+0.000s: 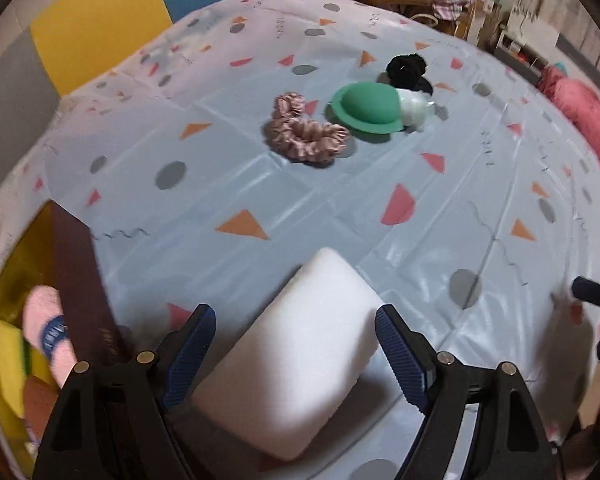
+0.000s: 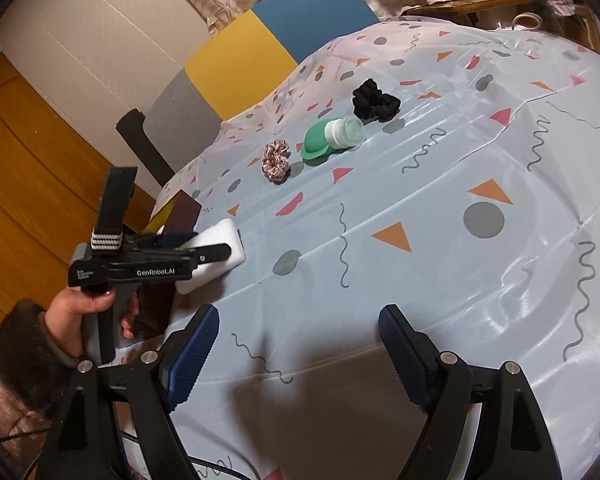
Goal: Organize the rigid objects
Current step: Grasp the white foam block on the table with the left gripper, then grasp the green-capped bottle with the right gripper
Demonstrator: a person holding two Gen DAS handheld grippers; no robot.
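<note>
A white rectangular block (image 1: pixel 296 360) lies on the patterned tablecloth between the open fingers of my left gripper (image 1: pixel 296 340); the blue pads stand apart from its sides. In the right wrist view the block (image 2: pixel 216 252) sits at the table's left edge with the left gripper (image 2: pixel 204 250) around it. My right gripper (image 2: pixel 298 344) is open and empty above the cloth near the front. A green travel bottle with a white cap (image 1: pixel 370 107) (image 2: pixel 332 138) lies on its side further back.
A pink scrunchie (image 1: pixel 306 134) (image 2: pixel 277 160) lies left of the bottle, and a black scrunchie (image 1: pixel 408 68) (image 2: pixel 374 100) lies behind it. The table's left edge drops off by a colour-blocked chair (image 2: pixel 236 64). A dark brown panel (image 1: pixel 80 272) stands at the left edge.
</note>
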